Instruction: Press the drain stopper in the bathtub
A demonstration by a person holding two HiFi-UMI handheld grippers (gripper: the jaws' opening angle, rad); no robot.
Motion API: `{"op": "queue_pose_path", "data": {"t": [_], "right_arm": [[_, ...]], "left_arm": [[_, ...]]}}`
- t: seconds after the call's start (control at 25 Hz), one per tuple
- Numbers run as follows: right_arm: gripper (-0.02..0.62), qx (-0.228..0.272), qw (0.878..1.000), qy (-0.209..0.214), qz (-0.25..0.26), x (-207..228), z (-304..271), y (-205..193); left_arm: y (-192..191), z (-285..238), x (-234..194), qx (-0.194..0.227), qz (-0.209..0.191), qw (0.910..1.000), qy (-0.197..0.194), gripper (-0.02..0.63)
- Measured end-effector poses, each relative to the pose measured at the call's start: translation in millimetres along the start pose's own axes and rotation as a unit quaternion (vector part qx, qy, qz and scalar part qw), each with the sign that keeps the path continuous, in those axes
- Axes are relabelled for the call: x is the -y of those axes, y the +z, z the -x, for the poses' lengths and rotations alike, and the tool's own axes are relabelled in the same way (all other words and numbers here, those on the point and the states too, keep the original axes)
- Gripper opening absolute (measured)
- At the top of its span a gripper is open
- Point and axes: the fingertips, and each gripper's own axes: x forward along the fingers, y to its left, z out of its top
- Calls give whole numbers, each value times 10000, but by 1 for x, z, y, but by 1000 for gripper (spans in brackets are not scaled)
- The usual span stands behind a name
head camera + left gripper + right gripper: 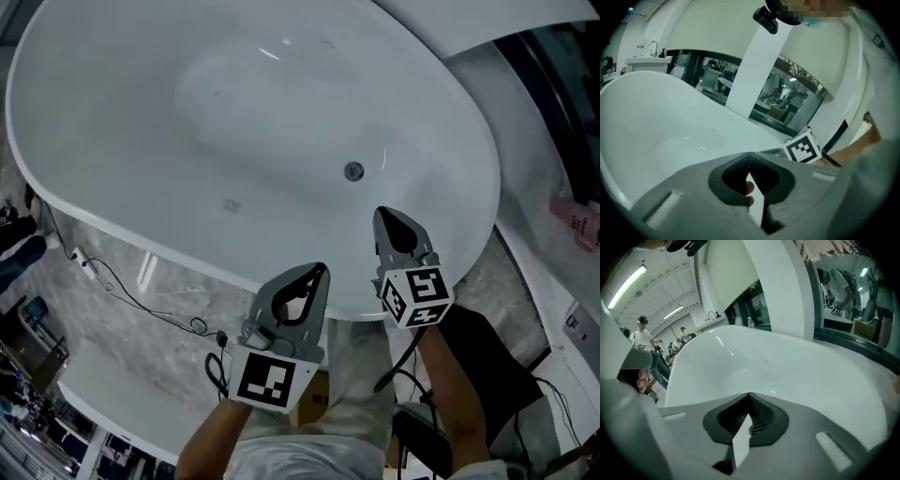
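Nearest, the grey left gripper (320, 272) hovers clenched and empty outside the white oval bathtub (469, 131); the grey right gripper (380, 215), likewise clenched on nothing, hangs over its near rim; beyond, the round metal drain stopper (353, 171) sits in the tub floor

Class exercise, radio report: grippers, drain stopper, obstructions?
Left gripper shut, empty, over rim of white bathtub. Right gripper shut, empty, short of round metal drain stopper. Nothing between.

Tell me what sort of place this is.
Likely a test lab or showroom, not a home bathroom: a freestanding bathtub on a stone-look floor, loose cables beside it, people in the background.
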Motion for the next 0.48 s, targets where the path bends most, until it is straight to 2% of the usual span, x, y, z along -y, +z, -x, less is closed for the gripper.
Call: {"op": "queue_pose_path", "data": {"t": [0.28, 0.48], "right_arm": [[3, -263, 9993, -219, -177, 40, -69, -56], [3, -440, 9984, -182, 314, 52, -119, -101]], "left_arm": [[-47, -61, -26, -219, 128, 9996, -103, 0], [-79, -96, -38, -371, 150, 9991, -129, 0]]}}
